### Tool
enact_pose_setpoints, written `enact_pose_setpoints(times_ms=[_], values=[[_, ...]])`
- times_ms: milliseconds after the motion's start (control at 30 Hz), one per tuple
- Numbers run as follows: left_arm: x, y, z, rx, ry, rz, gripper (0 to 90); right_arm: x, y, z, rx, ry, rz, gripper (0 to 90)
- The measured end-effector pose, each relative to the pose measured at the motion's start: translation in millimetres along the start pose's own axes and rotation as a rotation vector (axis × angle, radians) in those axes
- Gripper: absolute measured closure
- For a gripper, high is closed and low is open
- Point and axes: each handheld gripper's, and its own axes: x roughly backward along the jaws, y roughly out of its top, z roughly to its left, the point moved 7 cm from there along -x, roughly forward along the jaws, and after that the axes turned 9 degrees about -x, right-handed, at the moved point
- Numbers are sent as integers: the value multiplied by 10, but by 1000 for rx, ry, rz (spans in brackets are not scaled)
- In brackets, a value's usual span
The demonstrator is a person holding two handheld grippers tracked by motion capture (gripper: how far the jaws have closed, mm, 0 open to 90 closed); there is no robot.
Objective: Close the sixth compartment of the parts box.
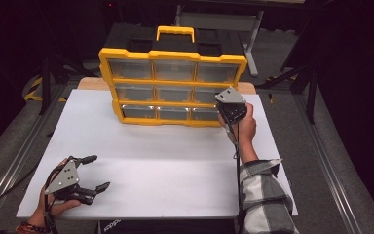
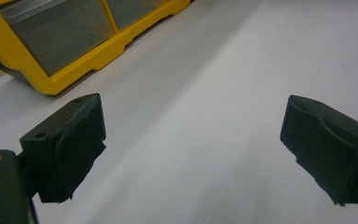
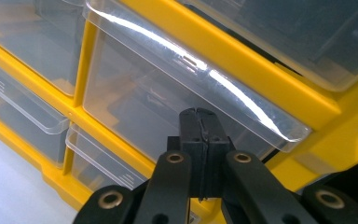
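- The person is wearing a grey-and-white plaid sleeve (image 1: 265, 192) and a beaded bracelet (image 1: 31, 227).
- Black grippers are carrying grey three-cornered plates (image 1: 63, 176) behind the jaws, trailing black cables (image 1: 237, 165).
- Brass-ringed screws (image 3: 175, 157) are sitting below the jaws.

Left gripper (image 1: 93, 171) jaws wide apart; right gripper (image 3: 199, 116) jaws pressed together.

Place: workshop or lab recording bay
Centre: white worktop (image 1: 175, 165) carrying a yellow drawer organiser (image 1: 173, 78)
Edges: dark surroundings, metal frame legs (image 1: 253, 44), grey floor with hazard tape (image 1: 34, 90) at left
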Motion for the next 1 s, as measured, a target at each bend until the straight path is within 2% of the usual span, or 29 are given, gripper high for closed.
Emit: enact_pose_setpoints(times_ms=[167,400,1000], values=[[6,2,-1,0,5,-1,77,17,-4,13,-2,8,2,900],[1,1,-1,-2,4,2,77,76,37,47,8,16,-19,900],[2,5,-1,-3,10,5,78,240,112,72,-6,39,-70,893]])
